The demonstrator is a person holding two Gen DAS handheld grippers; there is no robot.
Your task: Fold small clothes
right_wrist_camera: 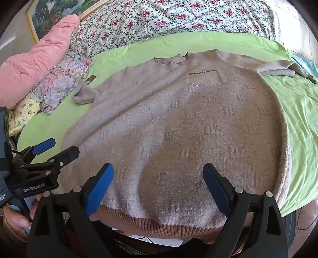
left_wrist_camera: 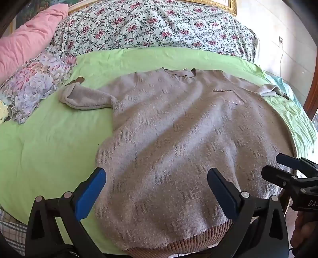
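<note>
A beige knit sweater lies flat, front up, on the green sheet, neck away from me, ribbed hem hanging over the bed's near edge. It also fills the right wrist view. Its left sleeve is bunched at the side; its right sleeve stretches out to the right. My left gripper is open above the hem's left part, holding nothing. My right gripper is open above the hem's right part, holding nothing. Each gripper shows at the edge of the other's view: the right, the left.
A floral duvet is piled at the bed's head. A pink pillow and a pastel floral cloth lie at the left. A light blue cloth lies at the right edge. A framed picture hangs behind.
</note>
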